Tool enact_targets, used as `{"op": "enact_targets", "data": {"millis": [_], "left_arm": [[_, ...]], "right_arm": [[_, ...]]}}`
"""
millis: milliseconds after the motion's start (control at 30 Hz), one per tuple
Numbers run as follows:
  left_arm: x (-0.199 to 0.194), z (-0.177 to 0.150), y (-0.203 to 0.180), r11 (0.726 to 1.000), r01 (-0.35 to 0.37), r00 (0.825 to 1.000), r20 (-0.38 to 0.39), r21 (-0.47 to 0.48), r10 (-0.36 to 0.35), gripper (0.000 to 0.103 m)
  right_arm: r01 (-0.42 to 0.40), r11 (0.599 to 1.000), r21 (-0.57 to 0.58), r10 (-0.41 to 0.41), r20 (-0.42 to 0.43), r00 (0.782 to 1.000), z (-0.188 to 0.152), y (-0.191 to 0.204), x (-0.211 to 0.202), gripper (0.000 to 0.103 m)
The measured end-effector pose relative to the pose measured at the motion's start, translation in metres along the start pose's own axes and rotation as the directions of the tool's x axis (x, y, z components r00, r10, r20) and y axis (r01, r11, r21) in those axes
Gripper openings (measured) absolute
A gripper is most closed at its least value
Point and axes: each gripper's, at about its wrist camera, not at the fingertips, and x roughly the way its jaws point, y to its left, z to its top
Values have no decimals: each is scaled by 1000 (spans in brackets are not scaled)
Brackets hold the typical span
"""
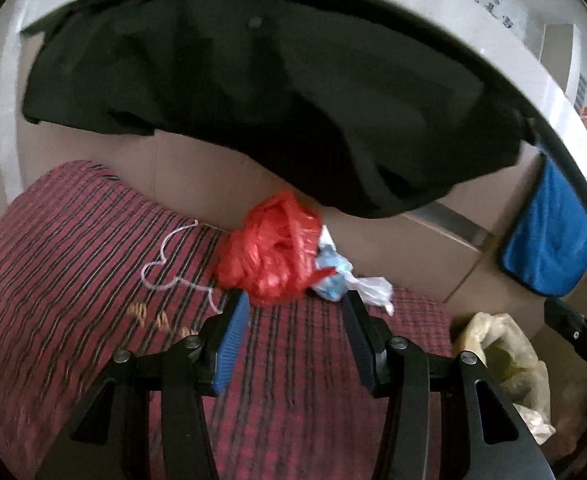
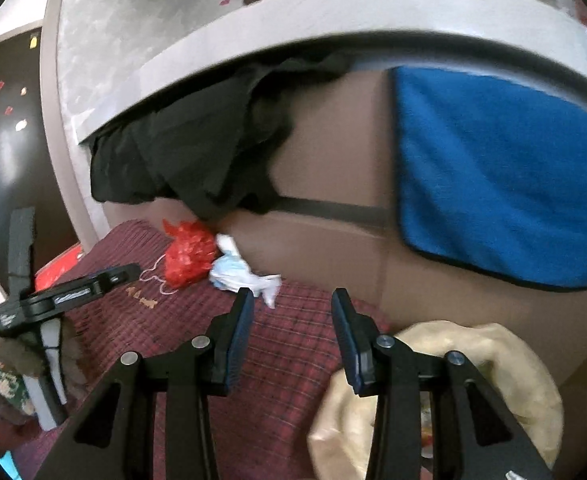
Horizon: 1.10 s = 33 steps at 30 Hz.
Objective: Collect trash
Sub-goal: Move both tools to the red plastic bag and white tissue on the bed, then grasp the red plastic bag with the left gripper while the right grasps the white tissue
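Note:
A crumpled red plastic bag (image 1: 271,248) lies on a red striped cushion (image 1: 73,264) against a brown backrest. Crumpled blue-white tissue and clear wrapper (image 1: 349,280) lie just right of it. My left gripper (image 1: 295,300) is open, its tips just short of the red bag. In the right wrist view the red bag (image 2: 189,254) and the tissue and wrapper (image 2: 241,276) sit further off; my right gripper (image 2: 291,296) is open and empty above the cushion. A yellowish open plastic bag (image 2: 505,364) sits at lower right, also in the left wrist view (image 1: 505,360).
A black garment (image 1: 253,100) and a blue towel (image 2: 501,172) hang over the backrest. A white string (image 1: 165,260) lies on the cushion. The left gripper's body (image 2: 61,296) shows at the left of the right wrist view.

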Motion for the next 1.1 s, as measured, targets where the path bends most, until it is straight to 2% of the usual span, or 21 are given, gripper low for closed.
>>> {"op": "enact_targets", "data": {"millis": [100,200,333,433,467,500,600,733,800,933,1100], "left_arm": [[29,13,9,1000,0,999,-34,13,0,54],[57,26,24,999,-14,998,-67,-42,12,55],[86,30,38,991,10,992,-122,-130,-26,55],[99,26,45,983,53,985,-152,-176,-80,55],[99,25,47,982,55,985,-154,-180,-83,53],[98,25,49,982,55,984,-155,-182,-84,47],[82,29,56,983,40,987,-145,-177,-66,40],[45,30,68,986,26,995,-88,-167,-41,38],[20,29,75,989,-8,999,-55,-149,0,38],[-22,23,87,989,-69,998,-12,-131,67,38],[-51,15,97,989,-119,992,17,-89,121,38]], "right_arm": [[-15,1000,-21,15,-31,999,5,17,23,38],[-27,999,-24,25,-57,998,6,25,41,38],[-40,999,-34,36,-99,994,5,33,62,38],[-46,998,-53,38,-140,989,3,38,80,38],[-56,996,-64,45,-161,986,3,41,86,38],[-64,995,-76,50,-178,983,2,46,93,38],[-72,989,-126,47,-191,981,1,61,107,38],[-82,981,-174,46,-203,978,4,81,128,38],[-75,974,-213,30,-204,978,4,92,140,38],[-31,956,-292,-23,-180,983,7,110,161,38],[39,953,-302,-98,-183,978,10,118,198,38]]}}
